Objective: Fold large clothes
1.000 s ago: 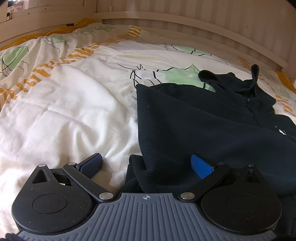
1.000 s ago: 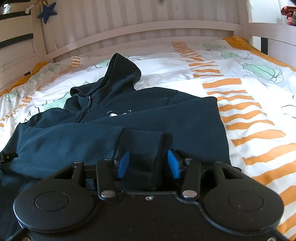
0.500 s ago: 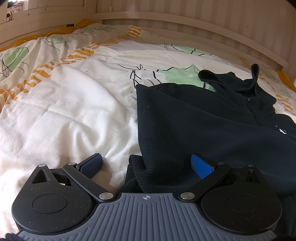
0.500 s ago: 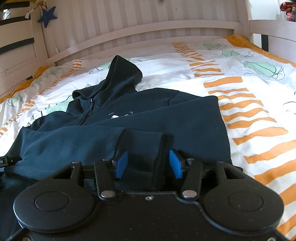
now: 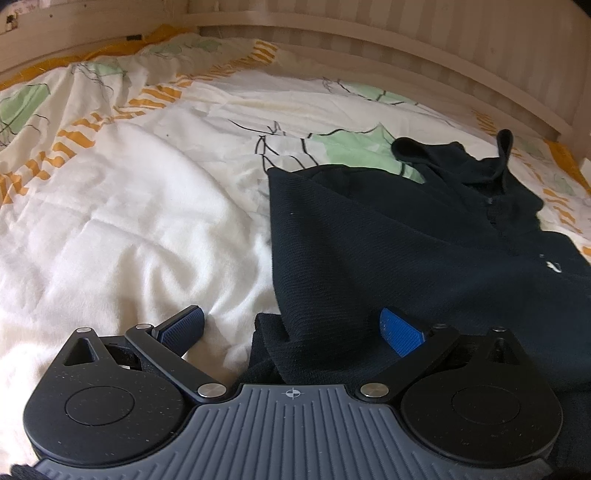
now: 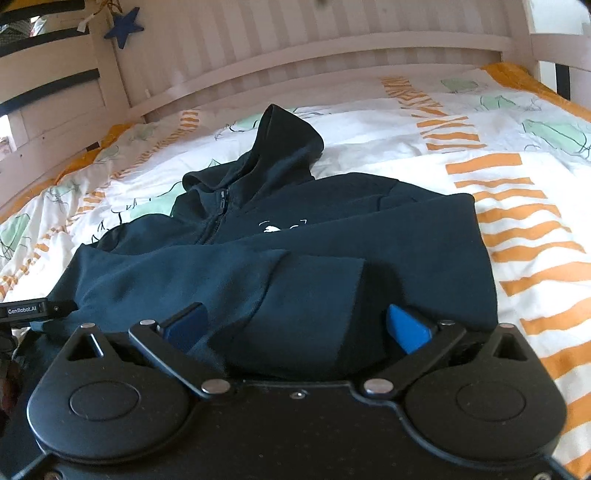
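A dark navy zip hoodie (image 5: 424, 251) lies on the bed, sleeves folded across its front, hood toward the headboard. It also shows in the right wrist view (image 6: 332, 229), with a folded sleeve cuff (image 6: 310, 295) nearest the camera. My left gripper (image 5: 291, 328) is open, its jaws wide apart astride the hoodie's lower left corner. My right gripper (image 6: 295, 325) is open, its blue pads either side of the sleeve cuff and apart from it.
The bed has a white duvet (image 5: 122, 229) with orange stripes and green prints (image 6: 524, 221). A slatted wooden headboard (image 6: 332, 48) runs along the far side, with a blue star (image 6: 123, 26) hanging on it. The left gripper's body (image 6: 26, 310) shows at the right view's left edge.
My right gripper has opened wide off the sleeve cuff, which now lies flat on the hoodie. The left gripper has stayed open and hardly moved.
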{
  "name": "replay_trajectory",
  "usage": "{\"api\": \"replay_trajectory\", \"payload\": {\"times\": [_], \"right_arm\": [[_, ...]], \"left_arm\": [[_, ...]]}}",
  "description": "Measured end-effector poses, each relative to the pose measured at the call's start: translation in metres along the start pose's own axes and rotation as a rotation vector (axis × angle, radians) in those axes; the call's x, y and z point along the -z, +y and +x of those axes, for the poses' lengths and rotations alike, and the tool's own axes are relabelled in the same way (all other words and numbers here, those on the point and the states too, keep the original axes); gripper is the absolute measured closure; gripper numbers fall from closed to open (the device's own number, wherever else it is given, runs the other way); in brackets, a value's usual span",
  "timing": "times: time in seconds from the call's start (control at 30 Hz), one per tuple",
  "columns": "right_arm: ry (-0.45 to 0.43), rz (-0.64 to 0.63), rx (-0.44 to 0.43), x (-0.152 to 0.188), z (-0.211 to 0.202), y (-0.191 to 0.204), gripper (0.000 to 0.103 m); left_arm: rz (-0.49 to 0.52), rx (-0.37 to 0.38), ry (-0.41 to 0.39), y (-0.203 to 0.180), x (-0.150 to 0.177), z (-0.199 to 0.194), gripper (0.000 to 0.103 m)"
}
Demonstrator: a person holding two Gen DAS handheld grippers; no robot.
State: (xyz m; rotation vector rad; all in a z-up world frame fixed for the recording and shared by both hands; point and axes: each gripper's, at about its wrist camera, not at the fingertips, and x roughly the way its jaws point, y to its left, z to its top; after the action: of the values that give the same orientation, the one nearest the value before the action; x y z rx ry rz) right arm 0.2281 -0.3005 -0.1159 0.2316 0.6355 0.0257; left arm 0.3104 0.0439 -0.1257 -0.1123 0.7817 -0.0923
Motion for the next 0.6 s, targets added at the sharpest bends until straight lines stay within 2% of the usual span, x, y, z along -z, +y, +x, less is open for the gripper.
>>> {"api": "replay_trajectory", "payload": {"times": [0.07,0.17,0.33,0.47,0.6], "right_arm": [[0.015,-0.001,-0.006,-0.005,-0.003,0.000,0.000],[0.014,-0.043,-0.013,-0.016,-0.011,0.005,0.000],[-0.017,-0.120,-0.041,-0.052,-0.017,0.018,0.000],[-0.051,-0.125,-0.062,-0.091,-0.008,0.031,0.000],[-0.032,-0.104,-0.075,-0.122,0.017,0.034,0.000]], "left_arm": [[-0.002,0.024,0.008,0.000,-0.006,-0.008,0.000],[0.008,0.052,-0.029,-0.006,-0.025,-0.030,0.000],[0.105,0.105,-0.081,-0.035,-0.068,-0.047,0.000],[0.103,0.161,-0.105,-0.058,-0.100,-0.038,0.000],[0.132,0.160,-0.106,-0.085,-0.120,-0.008,0.001]]}}
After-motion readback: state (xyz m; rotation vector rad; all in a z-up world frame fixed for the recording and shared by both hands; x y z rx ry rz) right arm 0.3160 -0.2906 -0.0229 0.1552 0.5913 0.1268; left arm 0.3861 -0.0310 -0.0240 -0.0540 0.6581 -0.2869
